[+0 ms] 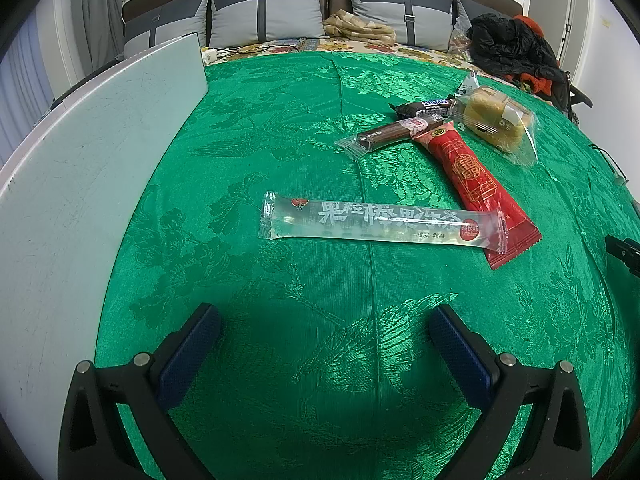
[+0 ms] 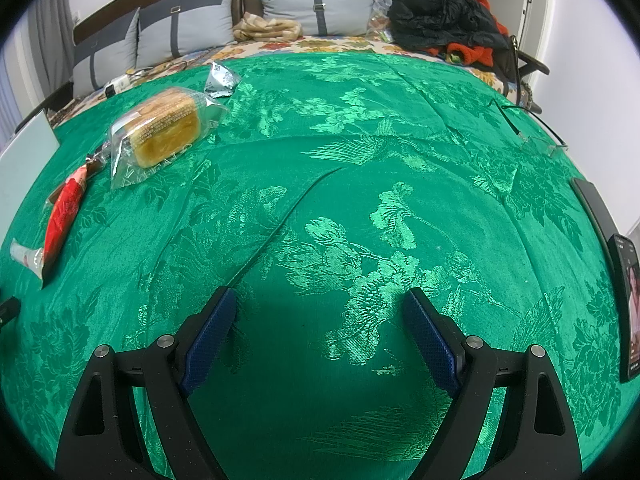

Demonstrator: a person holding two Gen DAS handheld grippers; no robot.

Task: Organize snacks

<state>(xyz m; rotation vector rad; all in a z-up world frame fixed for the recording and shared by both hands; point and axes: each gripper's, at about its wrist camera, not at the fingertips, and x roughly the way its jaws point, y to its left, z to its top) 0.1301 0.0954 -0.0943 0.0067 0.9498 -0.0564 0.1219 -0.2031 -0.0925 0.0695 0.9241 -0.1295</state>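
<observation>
On the green cloth a clear jelly stick lies crosswise ahead of my left gripper, which is open and empty. Behind it lie a red sausage pack, a brown stick snack, a Snickers bar and a wrapped bread. In the right wrist view the wrapped bread, a small silver packet and the red sausage pack sit far left. My right gripper hovers open over bare cloth, empty.
A white board stands along the left side of the cloth. A phone and a dark flat item lie at the right edge, with glasses beyond. Pillows and a pile of dark clothing are behind.
</observation>
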